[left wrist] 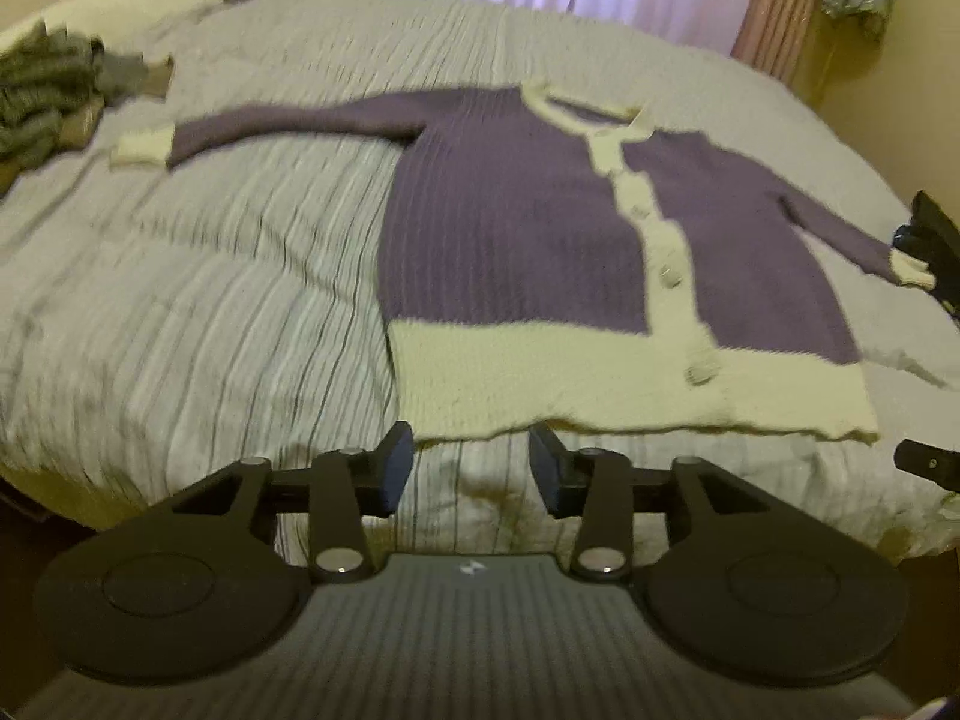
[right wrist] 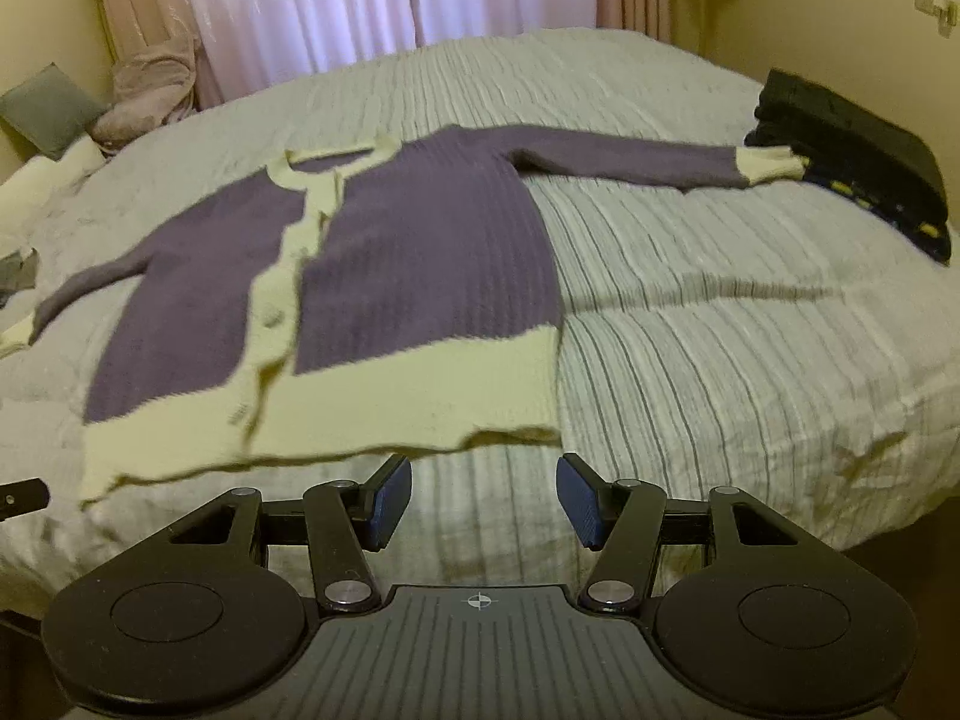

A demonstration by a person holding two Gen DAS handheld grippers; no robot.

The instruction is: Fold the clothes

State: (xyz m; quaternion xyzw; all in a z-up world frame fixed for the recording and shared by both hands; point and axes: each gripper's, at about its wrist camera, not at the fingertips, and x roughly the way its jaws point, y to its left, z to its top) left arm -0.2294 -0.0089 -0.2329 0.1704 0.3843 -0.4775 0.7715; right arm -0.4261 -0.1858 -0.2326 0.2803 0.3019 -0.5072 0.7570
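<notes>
- Cardigan (left wrist: 510,222): purple knit with a cream hem and button band, buttoned up and lying front-up and flat on the bed (left wrist: 198,276). From your left wrist view it fills the centre toward 3 o'clock; from your right wrist view it sits from centre toward 9 o'clock.
- Done so far, as I judge it: only the laying-out. The body is smoothed and both sleeves are stretched out to the sides, so no fold shows yet.
- Your left claw (left wrist: 471,471) hangs just off the hem at 6 o'clock, jaws parted about halfway, nothing between the pads.
- Your right claw (right wrist: 485,495) is likewise below the hem at 6 o'clock, jaws fairly wide and empty.
- Left to do: bring each sleeve in across the body, then fold the body up from the hem.
- Dark folded pile (right wrist: 852,150) at 2 o'clock in the right view touches one cream cuff (right wrist: 771,165); grey heap (left wrist: 42,96) at 10 o'clock in the left view looks unfolded, so more pieces probably wait.
</notes>
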